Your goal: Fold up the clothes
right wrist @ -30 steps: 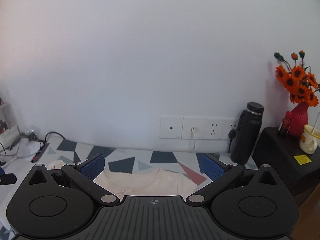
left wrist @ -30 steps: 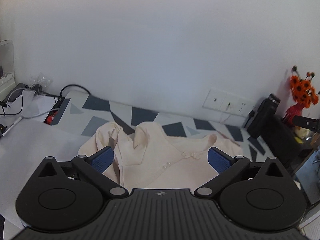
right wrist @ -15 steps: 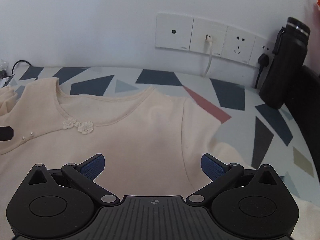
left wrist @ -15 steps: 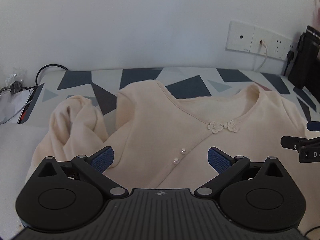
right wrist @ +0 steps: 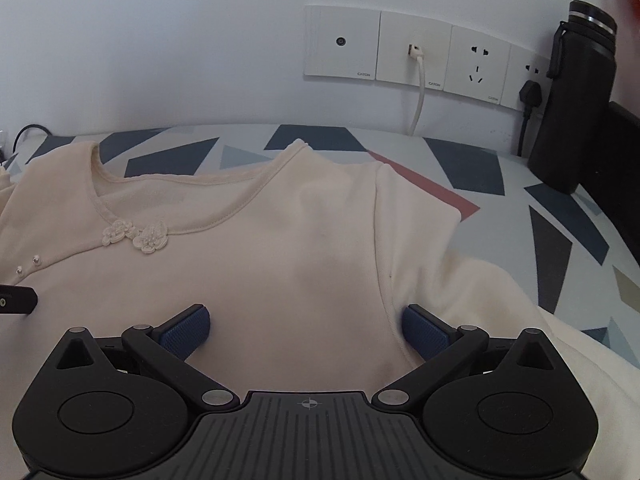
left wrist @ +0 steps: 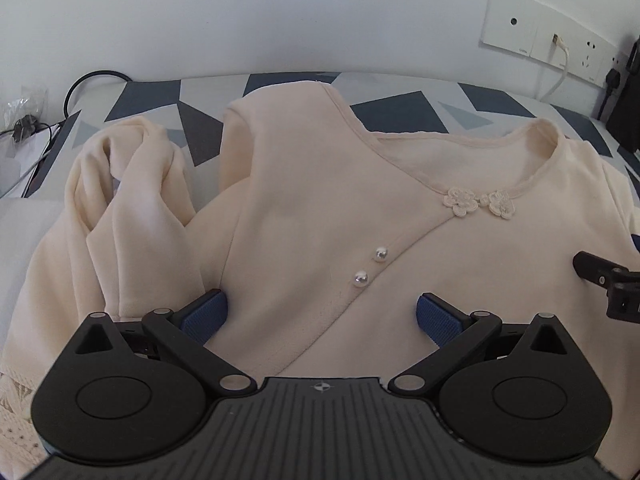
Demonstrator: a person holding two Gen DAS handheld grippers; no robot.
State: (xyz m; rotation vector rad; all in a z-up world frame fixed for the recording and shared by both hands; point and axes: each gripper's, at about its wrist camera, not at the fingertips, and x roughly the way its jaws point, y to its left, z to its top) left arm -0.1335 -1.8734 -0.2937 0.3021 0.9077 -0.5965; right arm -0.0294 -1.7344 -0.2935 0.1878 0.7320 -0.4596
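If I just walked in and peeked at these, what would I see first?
A big cream top spread over the triangle-patterned cloth, filling the middle of both views. Next, its two flower clasps at the neckline with two pearl buttons below. Both the left gripper and right gripper are wide open just above it.

Both views are evenly lit by soft, diffuse light; the wall (right wrist: 160, 40) reads pale blue-grey and dims toward the corners, where the fisheye frame goes black. No glare or hard highlights. The cream top (left wrist: 320, 220) shows gentle shading in its folds, and faint shadows sit under the left tongs (left wrist: 320, 316) and right tongs (right wrist: 306, 330). Focus is sharp throughout. Straight lines bow strongly: the tabletop (right wrist: 500, 168) edge arcs and the sockets (right wrist: 420, 52) tilt.
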